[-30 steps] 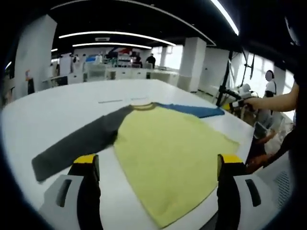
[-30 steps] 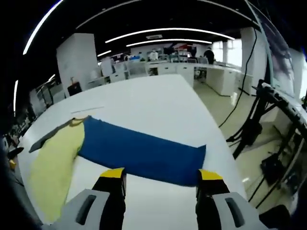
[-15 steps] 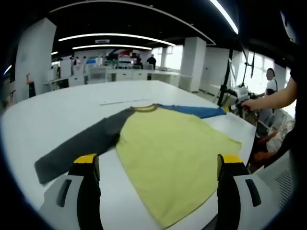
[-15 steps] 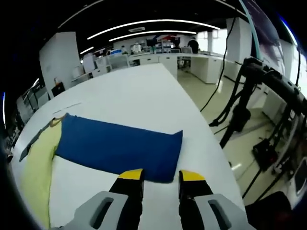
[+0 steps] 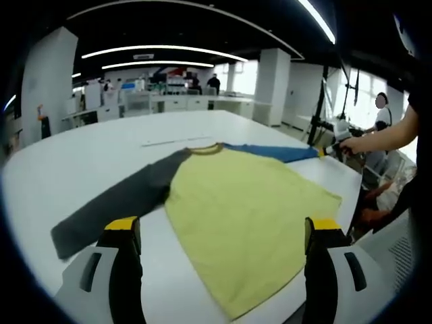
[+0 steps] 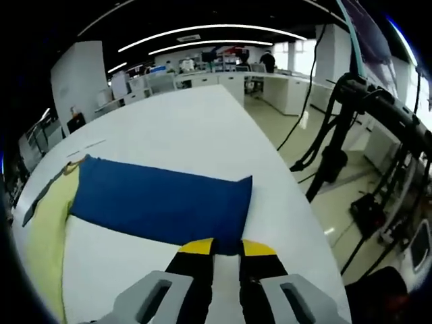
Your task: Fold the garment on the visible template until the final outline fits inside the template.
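Note:
A long-sleeved shirt lies flat on the white table (image 5: 61, 169), with a yellow body (image 5: 243, 202), a grey sleeve (image 5: 115, 202) and a blue sleeve (image 5: 277, 152). My left gripper (image 5: 223, 226) stands open just above the shirt's lower hem, its jaws wide apart and nothing between them. In the right gripper view the blue sleeve (image 6: 162, 202) stretches leftward to the yellow body (image 6: 44, 229). My right gripper (image 6: 227, 246) is shut on the blue sleeve's cuff edge. That gripper (image 5: 334, 147) also appears in the left gripper view, held in a person's hand at the sleeve's end.
A thin line mark (image 5: 165, 142) lies on the table beyond the collar. The table edge (image 6: 287, 182) curves close to the cuff, with a dark stand and cables (image 6: 337, 135) on the floor past it. A person's arm (image 5: 398, 135) reaches in from the right. Desks and people fill the background.
My right gripper's jaws have closed from wide apart onto the blue sleeve's cuff as it moved in. The left gripper has stayed open and nearly still.

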`<state>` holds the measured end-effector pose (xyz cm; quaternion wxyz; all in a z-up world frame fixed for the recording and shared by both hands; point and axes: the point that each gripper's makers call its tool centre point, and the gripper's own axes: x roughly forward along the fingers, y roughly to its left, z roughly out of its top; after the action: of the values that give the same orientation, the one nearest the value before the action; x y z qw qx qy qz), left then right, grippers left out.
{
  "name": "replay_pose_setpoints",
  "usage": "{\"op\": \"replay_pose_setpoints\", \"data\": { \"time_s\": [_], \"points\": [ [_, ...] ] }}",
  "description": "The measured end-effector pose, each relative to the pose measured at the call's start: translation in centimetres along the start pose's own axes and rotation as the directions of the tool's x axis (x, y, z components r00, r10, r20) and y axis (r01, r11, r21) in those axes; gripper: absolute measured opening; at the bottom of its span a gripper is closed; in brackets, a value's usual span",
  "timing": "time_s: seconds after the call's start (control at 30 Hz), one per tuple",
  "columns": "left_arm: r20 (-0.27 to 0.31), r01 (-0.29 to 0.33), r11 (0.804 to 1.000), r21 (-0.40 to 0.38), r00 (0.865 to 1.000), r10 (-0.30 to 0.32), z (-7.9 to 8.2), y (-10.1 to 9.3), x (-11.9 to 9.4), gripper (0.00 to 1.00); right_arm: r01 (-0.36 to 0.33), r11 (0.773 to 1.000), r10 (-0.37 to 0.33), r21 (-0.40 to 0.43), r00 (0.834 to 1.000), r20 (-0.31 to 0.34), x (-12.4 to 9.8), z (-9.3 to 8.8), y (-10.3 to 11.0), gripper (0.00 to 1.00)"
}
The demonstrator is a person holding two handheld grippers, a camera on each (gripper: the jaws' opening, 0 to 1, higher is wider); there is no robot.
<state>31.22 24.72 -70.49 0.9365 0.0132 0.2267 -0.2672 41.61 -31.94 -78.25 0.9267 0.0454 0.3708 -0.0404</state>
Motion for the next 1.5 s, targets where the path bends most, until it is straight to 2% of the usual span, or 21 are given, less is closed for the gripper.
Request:
{"op": "replay_pose_setpoints", "data": {
  "time_s": [0.3,0.47,0.8,1.13,1.2,1.5],
  "points": [
    [-0.005,-0.001,1.0,0.011,1.0,0.001,-0.1,0.1,-0.1,0.99,0.004,1.0,-0.004,0.024,1.0,-0.002,0.0,0.0,-0.1,0.0],
    [-0.003,-0.008,1.0,0.01,1.0,0.008,-0.2,0.3,-0.2,0.99,0.005,1.0,-0.005,0.013,1.0,0.016,-0.1,0.4,-0.1,0.0],
    [0.015,-0.006,1.0,0.0,1.0,0.006,0.0,0.5,-0.6,0.99,-0.014,0.998,0.01,0.054,0.998,0.069,-0.5,1.5,0.2,0.0],
    [0.006,-0.006,1.0,0.01,1.0,0.006,-0.2,0.3,-0.8,0.99,-0.073,0.996,0.065,0.056,0.988,0.138,-1.1,3.1,2.2,0.0],
    [0.01,-0.005,1.0,0.008,1.0,0.005,-0.1,0.3,-0.8,0.99,-0.091,0.994,0.08,0.064,0.985,0.155,-0.5,3.8,1.8,0.0],
    [0.013,-0.002,1.0,0.013,1.0,0.002,0.0,0.0,-0.8,0.99,-0.146,0.988,0.131,0.056,0.968,0.215,-1.3,5.5,4.8,0.0]
  ]
}}
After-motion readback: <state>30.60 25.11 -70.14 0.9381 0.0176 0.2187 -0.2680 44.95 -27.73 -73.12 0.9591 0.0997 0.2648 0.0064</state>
